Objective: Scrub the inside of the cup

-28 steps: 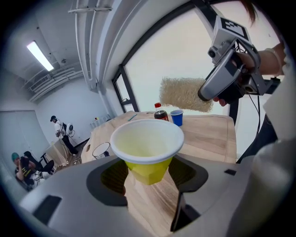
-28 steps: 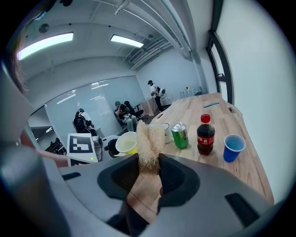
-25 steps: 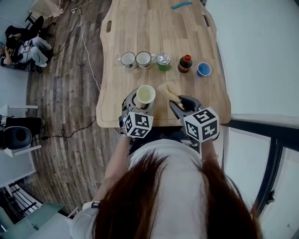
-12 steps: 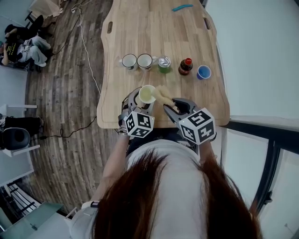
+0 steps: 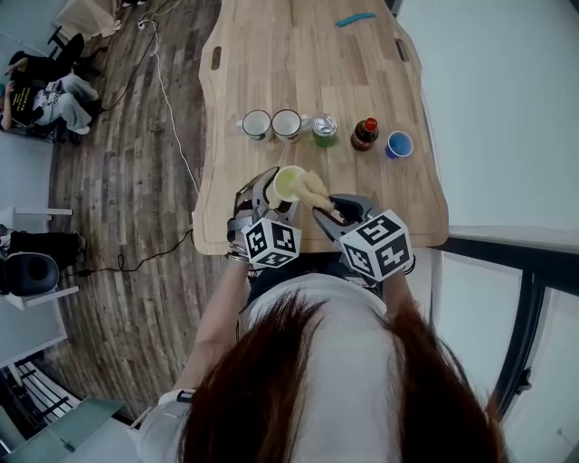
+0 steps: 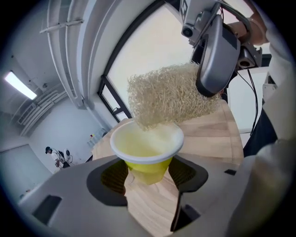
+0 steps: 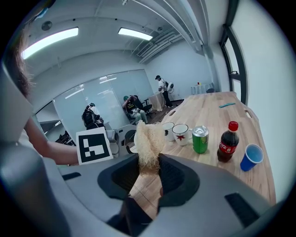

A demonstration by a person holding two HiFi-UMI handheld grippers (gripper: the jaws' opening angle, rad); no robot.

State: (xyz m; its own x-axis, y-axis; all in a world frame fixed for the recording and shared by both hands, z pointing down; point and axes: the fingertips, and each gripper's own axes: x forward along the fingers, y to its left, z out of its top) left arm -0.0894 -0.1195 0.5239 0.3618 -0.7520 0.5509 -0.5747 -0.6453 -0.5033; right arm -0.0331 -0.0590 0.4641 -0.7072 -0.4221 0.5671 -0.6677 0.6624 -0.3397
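My left gripper [image 6: 148, 175] is shut on a yellow cup [image 6: 147, 149] with a white rim, held tilted above the near edge of the wooden table [image 5: 298, 72]. In the head view the cup [image 5: 288, 184] sits just ahead of that gripper [image 5: 262, 206]. My right gripper [image 7: 149, 175] is shut on a tan loofah scrubber [image 7: 148, 141]. The scrubber [image 6: 167, 95] has its tip at the cup's rim, reaching into the mouth. From the head view the right gripper [image 5: 330, 210] comes in from the right with the scrubber [image 5: 312, 191] touching the cup.
In a row farther along the table stand two white mugs [image 5: 257, 124] [image 5: 287, 124], a green can [image 5: 324, 127], a dark soda bottle [image 5: 365, 133] and a blue cup [image 5: 398, 144]. A blue object [image 5: 354, 18] lies at the far end. People sit at the far left [image 5: 41, 90].
The right gripper has carried the scrubber leftward from beside the cup to its mouth. The left gripper has kept hold of the cup and tilted it toward the scrubber.
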